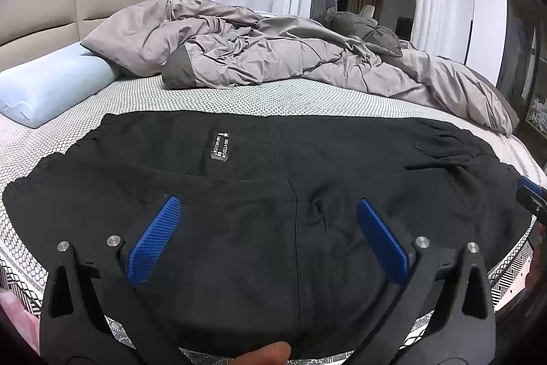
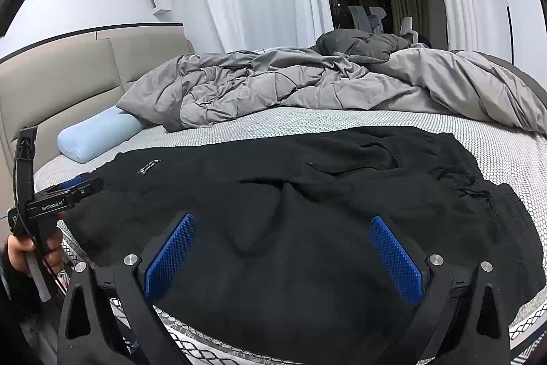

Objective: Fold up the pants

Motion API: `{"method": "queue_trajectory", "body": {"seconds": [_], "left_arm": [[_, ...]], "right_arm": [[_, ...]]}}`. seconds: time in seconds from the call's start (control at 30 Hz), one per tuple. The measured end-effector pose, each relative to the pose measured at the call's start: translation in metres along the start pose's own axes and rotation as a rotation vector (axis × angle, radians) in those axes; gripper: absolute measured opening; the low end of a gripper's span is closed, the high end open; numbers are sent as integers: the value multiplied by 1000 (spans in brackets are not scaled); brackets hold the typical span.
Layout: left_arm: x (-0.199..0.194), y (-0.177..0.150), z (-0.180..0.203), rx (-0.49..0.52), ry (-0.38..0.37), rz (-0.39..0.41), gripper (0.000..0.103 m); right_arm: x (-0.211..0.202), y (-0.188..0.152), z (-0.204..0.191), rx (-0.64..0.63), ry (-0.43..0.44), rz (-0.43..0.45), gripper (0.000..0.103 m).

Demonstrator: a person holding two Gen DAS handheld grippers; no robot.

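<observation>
Bedroom setup, unmade bed with a honeycomb-pattern mattress cover, and the black pants are spread sideways across the near edge of it. They look already doubled over, leg on leg, with the white label facing up and the bunched waistband off to the right. Behind them sits a rumpled grey duvet and a light blue pillow by the headboard.

My read: the next fold is end to end, so each hand-held gripper should bite a corner on the near edge, catching every layer, then lift and carry together so the fabric doesn't twist. I'd flatten the wrinkles near the waistband first, since they'd get locked into the fold.

Left hand-held gripper hovers low over the middle of the pants, blue pads spread wide, nothing between them. A fingertip shows at the bottom of that view. Right hand-held gripper is the same deal, jaws apart over the waistband half, empty. From the right camera you can see the person's hand wrapped around the left tool's handle, pointed in over the bed edge.
</observation>
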State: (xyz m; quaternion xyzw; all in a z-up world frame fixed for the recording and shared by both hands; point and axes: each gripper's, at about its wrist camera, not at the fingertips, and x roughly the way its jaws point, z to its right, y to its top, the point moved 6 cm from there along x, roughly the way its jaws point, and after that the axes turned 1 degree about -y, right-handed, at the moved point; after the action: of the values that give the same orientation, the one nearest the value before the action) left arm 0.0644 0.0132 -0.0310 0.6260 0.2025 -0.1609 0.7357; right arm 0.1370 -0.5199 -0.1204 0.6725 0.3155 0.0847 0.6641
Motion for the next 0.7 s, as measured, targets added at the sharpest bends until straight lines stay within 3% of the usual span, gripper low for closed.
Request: {"method": "queue_trajectory", "body": {"seconds": [0.7], "left_arm": [[0, 1, 0, 0, 1, 1, 102]], "right_arm": [[0, 1, 0, 0, -1, -1, 103]]}}
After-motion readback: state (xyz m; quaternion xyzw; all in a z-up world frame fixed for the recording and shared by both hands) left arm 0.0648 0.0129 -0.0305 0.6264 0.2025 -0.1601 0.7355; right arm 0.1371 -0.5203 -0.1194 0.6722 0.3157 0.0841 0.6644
